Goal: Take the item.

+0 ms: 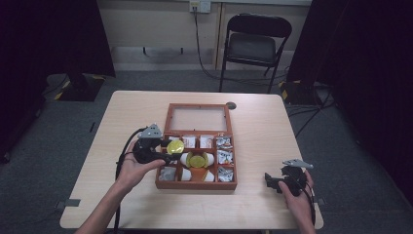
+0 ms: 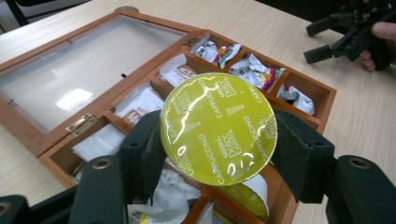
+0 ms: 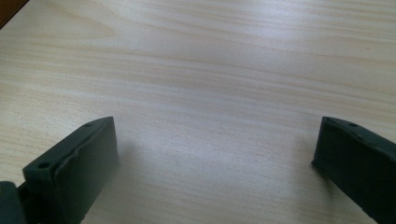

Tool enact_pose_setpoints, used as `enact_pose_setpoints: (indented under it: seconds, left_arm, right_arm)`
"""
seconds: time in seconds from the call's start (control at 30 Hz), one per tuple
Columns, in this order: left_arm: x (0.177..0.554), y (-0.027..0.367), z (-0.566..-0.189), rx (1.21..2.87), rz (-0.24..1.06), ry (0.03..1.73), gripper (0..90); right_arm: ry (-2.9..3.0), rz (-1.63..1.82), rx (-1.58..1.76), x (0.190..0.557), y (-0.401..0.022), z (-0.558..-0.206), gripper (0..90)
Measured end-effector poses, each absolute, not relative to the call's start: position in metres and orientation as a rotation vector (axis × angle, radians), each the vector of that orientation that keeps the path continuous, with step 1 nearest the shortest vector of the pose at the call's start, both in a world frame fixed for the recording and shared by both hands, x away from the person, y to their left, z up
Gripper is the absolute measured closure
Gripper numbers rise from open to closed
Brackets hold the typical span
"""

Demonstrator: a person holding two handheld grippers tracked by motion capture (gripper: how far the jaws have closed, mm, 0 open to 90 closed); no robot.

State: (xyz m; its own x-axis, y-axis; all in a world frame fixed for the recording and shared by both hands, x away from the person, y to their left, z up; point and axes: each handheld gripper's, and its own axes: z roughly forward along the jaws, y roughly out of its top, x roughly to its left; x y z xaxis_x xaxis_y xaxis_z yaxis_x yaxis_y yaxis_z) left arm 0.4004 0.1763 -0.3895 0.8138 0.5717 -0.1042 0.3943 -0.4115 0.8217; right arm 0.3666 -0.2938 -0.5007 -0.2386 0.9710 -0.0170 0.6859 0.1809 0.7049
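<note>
A compartmented wooden box [image 1: 196, 184] is set near the middle of the pale wooden table [image 1: 258, 131], its glass-paned lid [image 1: 197, 119] laid open behind it. Sachets [image 1: 224, 157] are kept in the right-hand compartments. A folding metal chair [image 1: 253, 46] is placed beyond the table's far edge.

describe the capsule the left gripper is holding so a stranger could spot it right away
Find the open wooden box mid-table, its glass lid laid flat behind. Over its left compartments the left gripper clamps a capsule. Its yellow-green foil reads Cappuccino, and it alone is lifted.
</note>
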Motion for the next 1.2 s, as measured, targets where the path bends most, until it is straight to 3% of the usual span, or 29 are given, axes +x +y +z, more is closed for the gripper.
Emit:
enact_pose_setpoints:
  seconds: [1.2]
  left_arm:
    - [0.418, 0.237, -0.393, 2.003, 0.310, 0.856, 38.1]
  right_arm:
    - [1.995, 0.807, 1.553, 0.367, -0.294, -0.501, 0.0]
